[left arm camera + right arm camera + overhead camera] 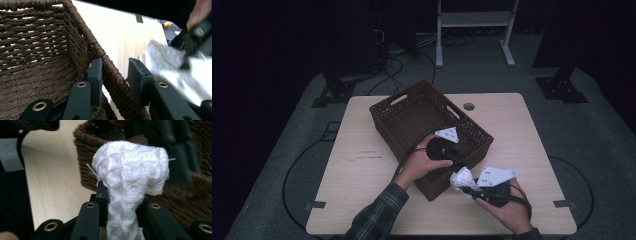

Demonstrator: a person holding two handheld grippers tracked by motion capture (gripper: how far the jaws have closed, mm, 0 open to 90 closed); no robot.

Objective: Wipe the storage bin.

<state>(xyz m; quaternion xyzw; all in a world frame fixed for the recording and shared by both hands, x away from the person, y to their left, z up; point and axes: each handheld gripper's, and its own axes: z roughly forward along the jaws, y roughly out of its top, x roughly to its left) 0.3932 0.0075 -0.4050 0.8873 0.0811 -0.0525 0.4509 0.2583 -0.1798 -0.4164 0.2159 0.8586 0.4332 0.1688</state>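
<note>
White cloth [130,177]: quilted/waffle weave with diamond-shaped puffs, a few loose threads at the edge, bunched into a mushroom-shaped wad. Right tongs [122,195] clenched on its lower part, with the wad bulging above the jaws. In the high view the cloth [461,177] sits off the desk just in front of the basket's near corner, right hand [507,205] behind it.

Left tongs [115,75] straddle the basket rim [110,72]: one jaw inside the basket, one outside. Inner jaw is against the weave; there's a gap between the rim and the outer jaw, so the rim isn't visibly pinched and I can't tell whether it's a real grip. Left hand [424,162] sits over the near wall of the basket, plaid sleeve [377,215] coming in from the bottom edge.

Basket [412,117]: dark brown woven, rectangular, cut-out handles in the end walls, set at an angle to the desk, interior looks empty where visible.

Desk [362,165]: light wood-grain top, rounded corners, cable grommet hole [469,106] near the far edge. Grey carpet underneath, black cables looping on the floor, dark room, white frame legs [439,35] at the back.
</note>
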